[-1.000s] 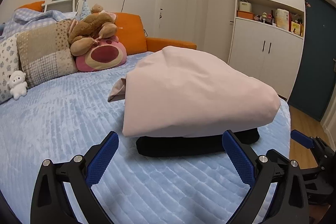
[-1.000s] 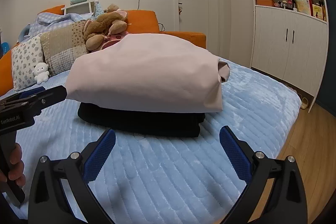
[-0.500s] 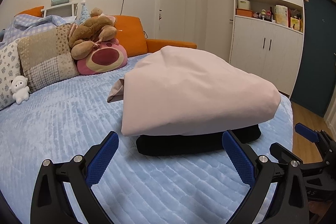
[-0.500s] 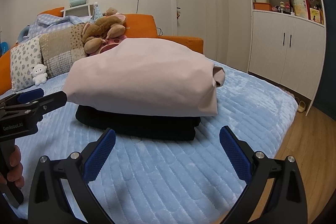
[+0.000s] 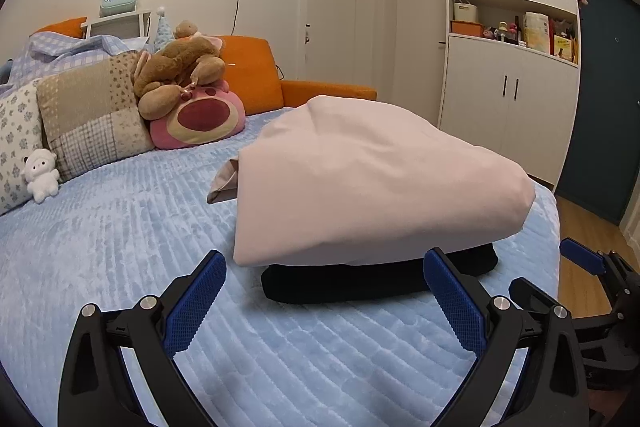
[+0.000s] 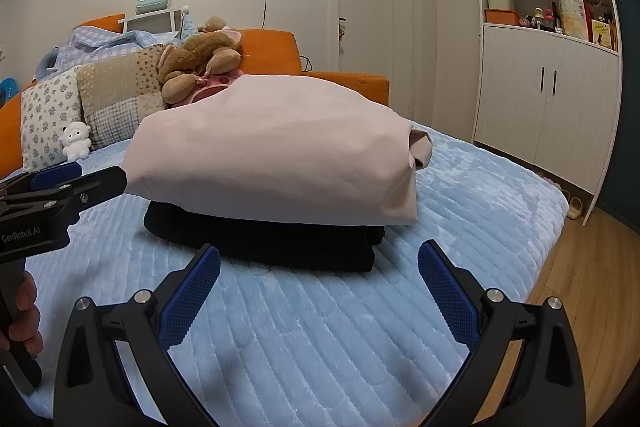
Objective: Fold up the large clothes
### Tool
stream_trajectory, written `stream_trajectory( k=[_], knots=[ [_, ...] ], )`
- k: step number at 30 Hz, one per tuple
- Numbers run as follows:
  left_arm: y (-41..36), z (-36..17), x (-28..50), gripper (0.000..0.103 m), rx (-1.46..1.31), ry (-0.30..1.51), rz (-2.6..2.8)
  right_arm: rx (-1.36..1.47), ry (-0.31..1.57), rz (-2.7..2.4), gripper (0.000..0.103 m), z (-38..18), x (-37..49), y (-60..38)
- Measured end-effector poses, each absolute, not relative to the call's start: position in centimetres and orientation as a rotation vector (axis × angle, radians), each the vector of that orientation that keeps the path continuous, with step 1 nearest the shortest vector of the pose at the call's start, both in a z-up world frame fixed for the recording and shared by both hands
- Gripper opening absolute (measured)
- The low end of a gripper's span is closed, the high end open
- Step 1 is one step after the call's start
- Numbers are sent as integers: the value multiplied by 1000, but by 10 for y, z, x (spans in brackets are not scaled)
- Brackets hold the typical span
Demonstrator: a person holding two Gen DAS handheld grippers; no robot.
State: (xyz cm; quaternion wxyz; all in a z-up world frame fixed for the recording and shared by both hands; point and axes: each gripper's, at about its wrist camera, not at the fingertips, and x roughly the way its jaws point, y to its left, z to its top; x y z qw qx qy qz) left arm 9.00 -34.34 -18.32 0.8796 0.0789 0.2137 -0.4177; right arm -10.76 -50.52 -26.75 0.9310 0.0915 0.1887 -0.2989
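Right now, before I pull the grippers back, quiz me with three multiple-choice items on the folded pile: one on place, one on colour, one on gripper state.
1. Where does the pink folded garment lie?
A. on the black folded garment
B. on the floor
C. on the pillows

2. What colour is the bed cover?
A. green
B. light blue
C. red

3. How do the jaws of the left gripper and right gripper stand?
A. both clamped on cloth
B. one shut
C. both open, holding nothing

Answers:
1 A, the black garment's edge shows beneath the pink one.
2 B, the quilted cover is pale blue.
3 C, the blue pads stand wide apart, short of the pile.
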Motion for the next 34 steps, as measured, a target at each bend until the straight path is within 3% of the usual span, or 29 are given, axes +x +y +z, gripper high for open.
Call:
stream_trajectory(
  k=[34],
  knots=[
    [-353,-183,75,100,127,405,-746,169,367,-596,98,-277,-120,-524]
  ],
)
